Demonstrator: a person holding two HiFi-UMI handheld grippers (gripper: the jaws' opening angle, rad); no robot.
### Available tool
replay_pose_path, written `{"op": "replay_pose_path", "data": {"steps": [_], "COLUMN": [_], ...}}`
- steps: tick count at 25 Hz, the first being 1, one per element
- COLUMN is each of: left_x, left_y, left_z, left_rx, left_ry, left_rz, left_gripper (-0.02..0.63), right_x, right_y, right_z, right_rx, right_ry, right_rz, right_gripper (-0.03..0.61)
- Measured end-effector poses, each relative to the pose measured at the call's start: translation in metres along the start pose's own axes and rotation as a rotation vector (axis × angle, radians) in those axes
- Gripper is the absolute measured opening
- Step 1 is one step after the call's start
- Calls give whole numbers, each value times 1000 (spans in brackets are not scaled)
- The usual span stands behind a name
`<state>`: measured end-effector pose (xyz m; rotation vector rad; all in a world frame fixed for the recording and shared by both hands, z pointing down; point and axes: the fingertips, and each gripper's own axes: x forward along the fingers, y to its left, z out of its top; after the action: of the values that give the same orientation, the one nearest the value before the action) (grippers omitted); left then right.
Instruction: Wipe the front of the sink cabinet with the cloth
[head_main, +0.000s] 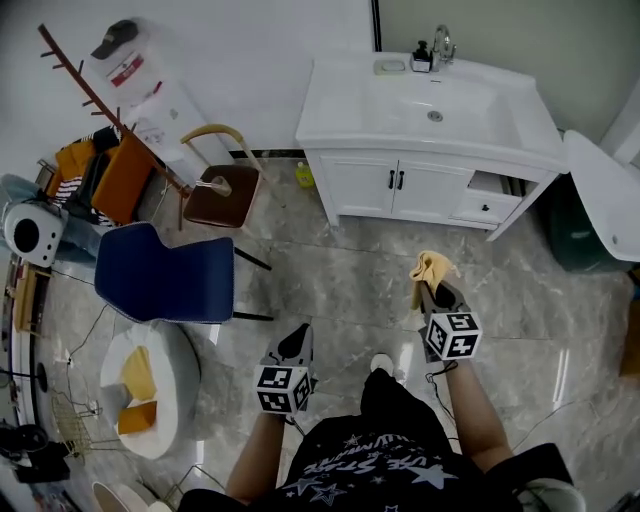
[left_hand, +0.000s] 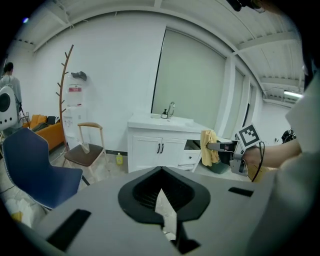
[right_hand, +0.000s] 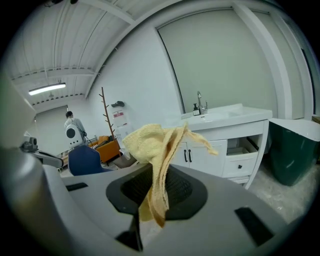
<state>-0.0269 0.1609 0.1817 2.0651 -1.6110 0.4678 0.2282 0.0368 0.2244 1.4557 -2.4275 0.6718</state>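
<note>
I'm looking down on a glossy grey marble-tile floor (head_main: 330, 280). The white sink cabinet (head_main: 420, 190) stands on it at the back wall, with a small yellow bottle (head_main: 303, 176) just beside its left corner. Further left stand a wooden chair (head_main: 222, 190), a blue chair (head_main: 170, 275) and a low round white table (head_main: 185, 365). A dark green bin (head_main: 572, 235) sits to the cabinet's right.

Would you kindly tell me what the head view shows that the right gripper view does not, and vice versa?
Only the head view shows the left tongs, the basin from above and a small yellow bottle on the floor beside the sink cabinet. Only the right gripper view shows a ceiling lamp and a person standing far off. Both show the yellow cloth pinched in the right tongs, the sink cabinet with its drawer open, and the blue chair.
</note>
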Motion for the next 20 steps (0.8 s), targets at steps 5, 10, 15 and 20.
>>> {"op": "replay_pose_path", "data": {"steps": [5, 10, 15, 20], "left_x": [29, 48, 84, 150], "left_y": [24, 63, 106, 162], "left_z": [26, 46, 60, 82], "left_rx": [-7, -19, -18, -9], "left_ry": [-4, -10, 1, 3], "left_rz": [52, 88, 47, -57], "left_gripper": [15, 15, 15, 15], "right_x": [54, 93, 128, 174], "right_y": [-8, 4, 9, 9], "right_z": [22, 30, 32, 38], "right_rx": [-24, -29, -3, 26], "right_ry": [19, 31, 41, 34], "right_rz": [42, 60, -1, -133], "right_gripper": [78, 78, 78, 78]}}
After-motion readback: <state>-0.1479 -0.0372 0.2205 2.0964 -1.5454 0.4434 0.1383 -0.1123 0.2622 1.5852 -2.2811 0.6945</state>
